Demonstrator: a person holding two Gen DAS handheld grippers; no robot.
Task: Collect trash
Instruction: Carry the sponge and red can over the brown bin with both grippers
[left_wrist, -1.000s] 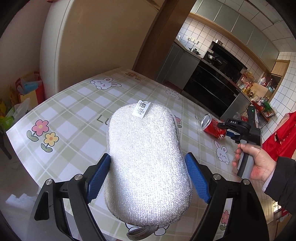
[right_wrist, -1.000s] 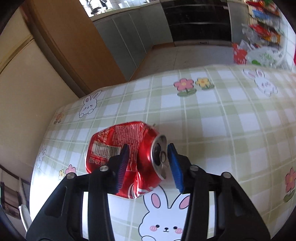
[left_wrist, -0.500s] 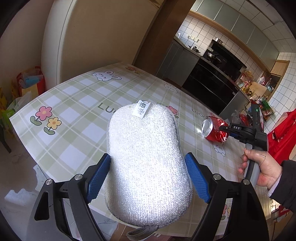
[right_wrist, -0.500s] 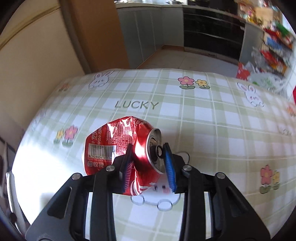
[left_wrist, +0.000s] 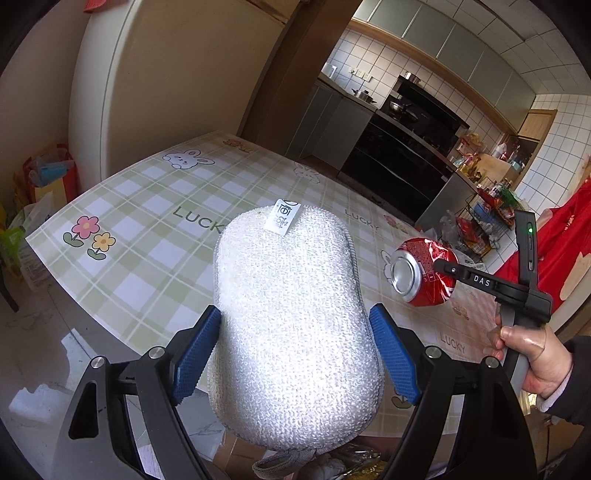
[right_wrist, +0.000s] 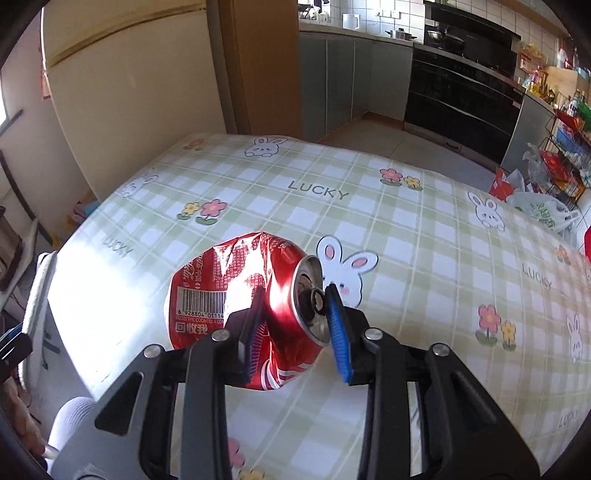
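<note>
1. Jaws of the left gripper (left_wrist: 295, 354) clamp one white knitted oval sponge (left_wrist: 295, 325).
2. Right gripper (right_wrist: 295, 325) pinches one crushed red aluminium can (right_wrist: 243, 306) above the green checked tablecloth (right_wrist: 406, 236).
3. Keep that pinch firm; the dented wall looks slippery.

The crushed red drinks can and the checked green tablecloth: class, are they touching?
Apart. In the left wrist view the crushed red drinks can hangs in the right gripper, clear above the checked green tablecloth.
</note>
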